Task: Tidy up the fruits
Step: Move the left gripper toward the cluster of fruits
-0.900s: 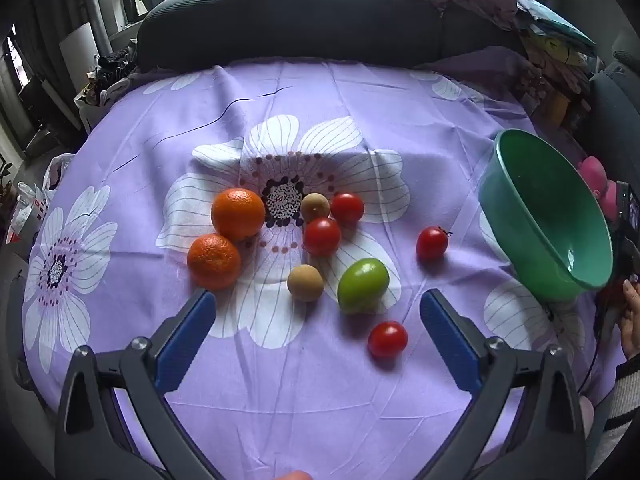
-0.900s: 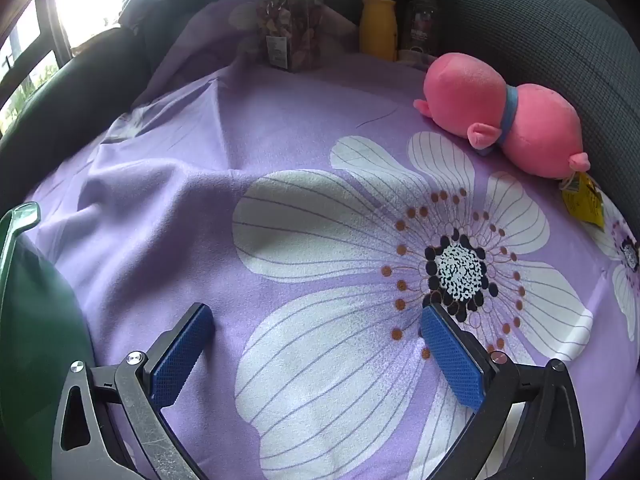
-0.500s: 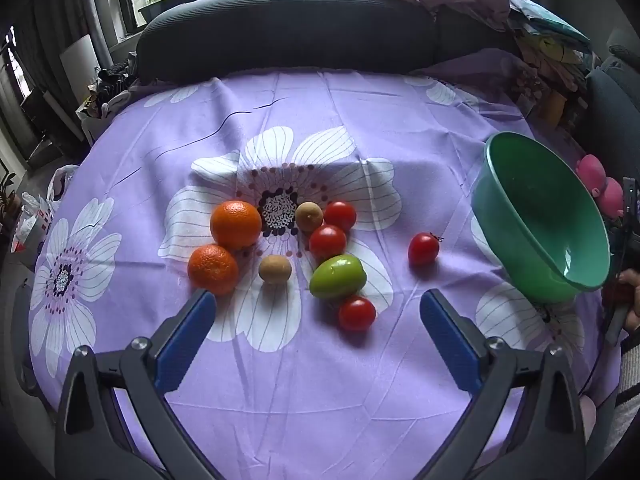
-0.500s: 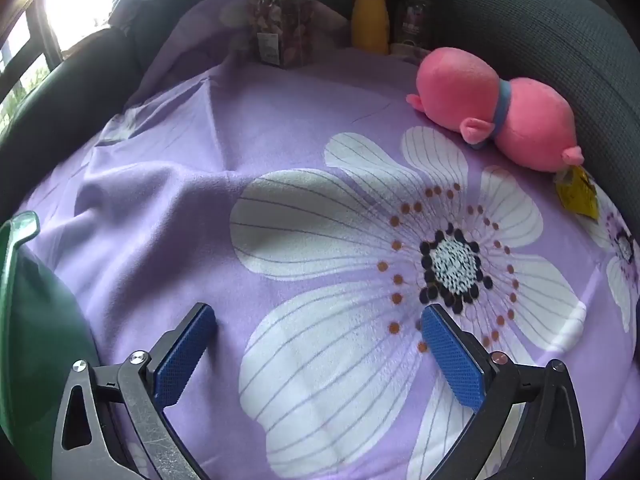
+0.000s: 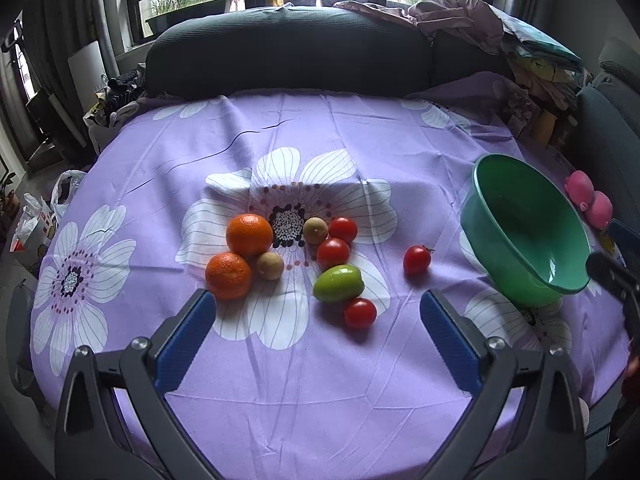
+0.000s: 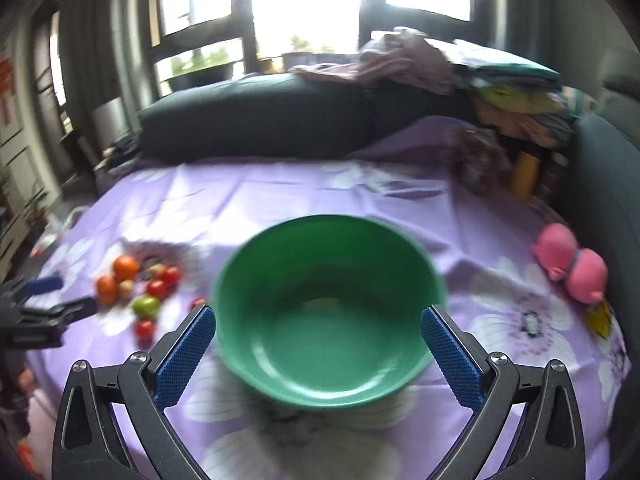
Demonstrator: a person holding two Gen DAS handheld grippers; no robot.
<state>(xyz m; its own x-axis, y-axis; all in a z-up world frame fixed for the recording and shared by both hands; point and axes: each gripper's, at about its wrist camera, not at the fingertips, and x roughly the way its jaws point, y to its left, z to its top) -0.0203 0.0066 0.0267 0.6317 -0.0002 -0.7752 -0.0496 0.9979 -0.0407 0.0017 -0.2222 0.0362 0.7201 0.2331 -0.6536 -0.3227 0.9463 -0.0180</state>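
Observation:
On the purple flowered cloth lie two oranges, two small brown fruits, a green fruit and several red tomatoes, one apart to the right. My left gripper hovers open just short of them, holding nothing. An empty green bowl stands tilted at the right. In the blurred right wrist view the bowl sits straight ahead. My right gripper is open before it, pads clear. The fruit cluster shows left of the bowl.
A pink plush toy lies right of the bowl. A dark sofa cushion borders the far edge, with piled clothes and a yellow bottle at the back right. The cloth drops off at the near and left edges.
The right gripper has swung left, from facing the plush toy and bare cloth to facing the bowl. The left gripper has drawn back, so the fruits look farther off.

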